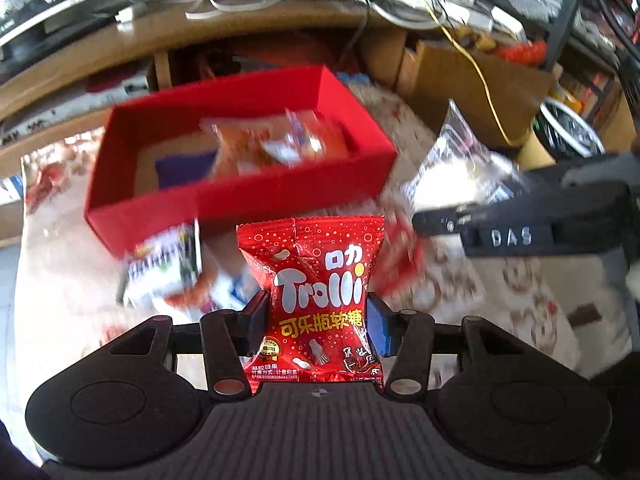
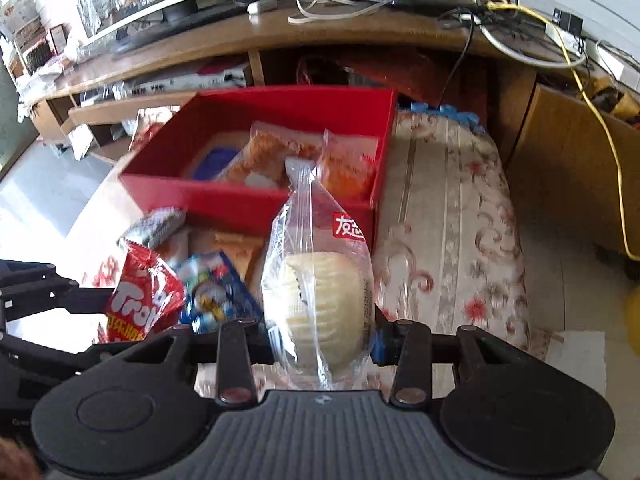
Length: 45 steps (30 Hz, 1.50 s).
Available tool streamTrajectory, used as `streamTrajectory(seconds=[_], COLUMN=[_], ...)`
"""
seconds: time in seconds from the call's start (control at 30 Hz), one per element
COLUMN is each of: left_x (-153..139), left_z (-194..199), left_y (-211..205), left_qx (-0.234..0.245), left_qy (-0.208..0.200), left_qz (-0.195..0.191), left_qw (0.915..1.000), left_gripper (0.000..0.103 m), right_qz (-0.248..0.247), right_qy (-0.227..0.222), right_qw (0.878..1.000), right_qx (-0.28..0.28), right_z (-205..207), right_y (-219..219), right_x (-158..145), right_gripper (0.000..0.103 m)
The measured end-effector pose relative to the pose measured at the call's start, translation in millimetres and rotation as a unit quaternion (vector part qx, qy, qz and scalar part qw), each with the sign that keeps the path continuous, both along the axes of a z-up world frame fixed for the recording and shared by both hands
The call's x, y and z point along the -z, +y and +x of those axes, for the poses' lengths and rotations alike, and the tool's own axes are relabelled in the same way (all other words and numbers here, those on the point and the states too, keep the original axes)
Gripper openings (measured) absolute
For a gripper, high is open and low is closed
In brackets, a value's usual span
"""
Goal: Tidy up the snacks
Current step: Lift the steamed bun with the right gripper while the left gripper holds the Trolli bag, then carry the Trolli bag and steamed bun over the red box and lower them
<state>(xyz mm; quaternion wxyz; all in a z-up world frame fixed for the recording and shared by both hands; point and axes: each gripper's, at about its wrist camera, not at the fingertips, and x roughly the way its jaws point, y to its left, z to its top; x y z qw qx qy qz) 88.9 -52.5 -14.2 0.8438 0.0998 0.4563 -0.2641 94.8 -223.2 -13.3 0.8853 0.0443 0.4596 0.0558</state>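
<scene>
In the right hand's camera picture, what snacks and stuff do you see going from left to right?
Other gripper → red Trolli candy bag → blue snack packet → clear-wrapped cake held by this gripper → flowered cloth → brown cabinet.

Red box (image 2: 256,204) half free; loose snack packets (image 2: 216,296) before it.

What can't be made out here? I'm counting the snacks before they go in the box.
- Box contents: motion-blurred in left view; in right view the cake pack covers part.
- Loose snacks in front of the box: blurred, overlapped by the Trolli bag and both grippers.
- Cake pack label: cut off by a fold.
</scene>
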Motion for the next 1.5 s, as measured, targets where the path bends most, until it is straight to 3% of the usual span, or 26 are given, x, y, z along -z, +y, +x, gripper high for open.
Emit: streamTrajectory(seconds=[0.37, 0.67, 1.07, 1.5], left_x=[-22.3, -17.4, -1.7, 6.3], left_z=[66.3, 109.4, 140.1, 144.2], left_y=[-6.1, -12.5, -16.8, -19.1], left_qx=[-0.046, -0.067, -0.094, -0.102], left_qy=[-0.032, -0.040, -0.035, -0.039], left_qz=[-0.028, -0.025, -0.008, 0.015], left_qw=[0.9980, 0.9966, 0.9949, 0.9939], left_gripper=[0.058, 0.058, 0.058, 0.057], right_qz=[0.003, -0.010, -0.026, -0.052], right_qy=[-0.028, -0.028, -0.020, -0.024], right_qw=[1.000, 1.000, 0.999, 0.998], right_qx=[0.005, 0.011, 0.016, 0.013], right_z=[55.9, 102.3, 140.3, 152.0], right_y=[6.6, 10.2, 10.3, 19.2], right_x=[-19.5, -15.9, 0.3, 8.4], right_gripper=[0.049, 0.049, 0.049, 0.049])
